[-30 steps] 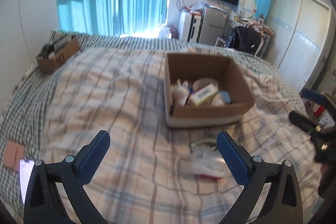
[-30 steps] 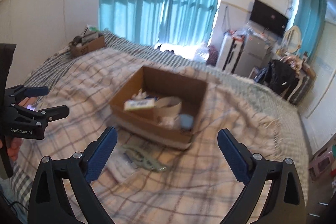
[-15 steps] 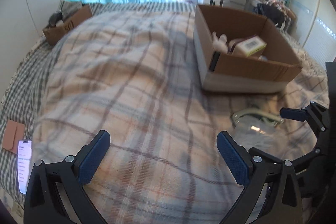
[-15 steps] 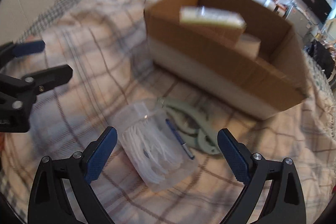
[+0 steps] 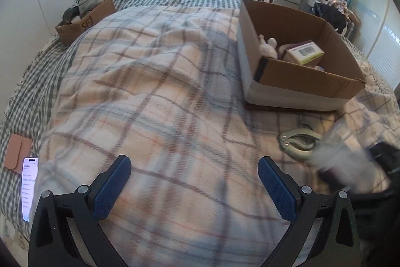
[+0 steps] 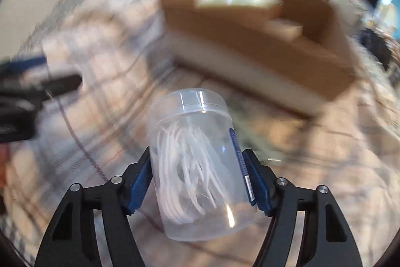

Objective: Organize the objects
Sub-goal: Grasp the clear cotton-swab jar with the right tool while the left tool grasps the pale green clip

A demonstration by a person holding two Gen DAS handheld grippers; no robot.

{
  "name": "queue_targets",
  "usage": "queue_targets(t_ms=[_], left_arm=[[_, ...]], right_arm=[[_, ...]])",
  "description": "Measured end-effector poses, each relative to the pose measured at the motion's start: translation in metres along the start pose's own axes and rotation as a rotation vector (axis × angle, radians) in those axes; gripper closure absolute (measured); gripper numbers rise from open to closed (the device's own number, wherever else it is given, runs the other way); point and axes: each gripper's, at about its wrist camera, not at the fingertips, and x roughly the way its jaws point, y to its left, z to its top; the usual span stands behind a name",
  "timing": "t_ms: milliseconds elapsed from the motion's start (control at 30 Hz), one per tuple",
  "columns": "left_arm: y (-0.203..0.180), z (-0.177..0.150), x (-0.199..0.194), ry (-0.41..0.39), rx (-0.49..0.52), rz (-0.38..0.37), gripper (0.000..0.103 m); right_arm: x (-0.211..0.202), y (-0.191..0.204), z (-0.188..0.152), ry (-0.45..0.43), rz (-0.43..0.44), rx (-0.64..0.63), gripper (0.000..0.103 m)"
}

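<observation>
My right gripper (image 6: 197,179) is shut on a clear plastic jar (image 6: 195,162) of white floss picks, held above the plaid blanket. The jar shows blurred in the left wrist view (image 5: 342,159). An open cardboard box (image 5: 300,81) with a green-labelled carton and other items stands beyond it; it also shows in the right wrist view (image 6: 250,41). A pale green clip-like tool (image 5: 297,142) lies on the blanket in front of the box. My left gripper (image 5: 195,189) is open and empty over the blanket, left of the jar.
A smaller cardboard box (image 5: 85,19) of items sits at the bed's far left corner. A phone (image 5: 28,187) and a brown pouch (image 5: 17,154) lie at the left edge. Curtains, fridge and wardrobe stand behind the bed.
My right gripper has closed on the floss-pick jar and lifted it off the blanket. The right view is now motion-blurred. My left gripper has shifted only slightly.
</observation>
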Motion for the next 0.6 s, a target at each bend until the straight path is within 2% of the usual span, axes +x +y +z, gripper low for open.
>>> queue_targets(t_ms=[133,267,400,600], left_arm=[[-0.037,0.001,0.003,0.020,0.060,-0.054,0.000],[-0.077,0.004,0.020,0.092,0.101,-0.121,0.000],[-0.110,0.005,0.040,0.092,0.165,-0.097,0.000],[-0.146,-0.003,0.063,0.095,0.308,-0.111,0.000]], right_arm=[[-0.054,-0.044,-0.004,-0.114,-0.079,0.069,0.037],[-0.076,-0.084,0.001,-0.151,-0.138,0.115,0.038],[-0.076,-0.111,0.004,-0.161,-0.178,0.127,0.038],[-0.046,-0.134,-0.008,-0.142,-0.108,0.169,0.038]])
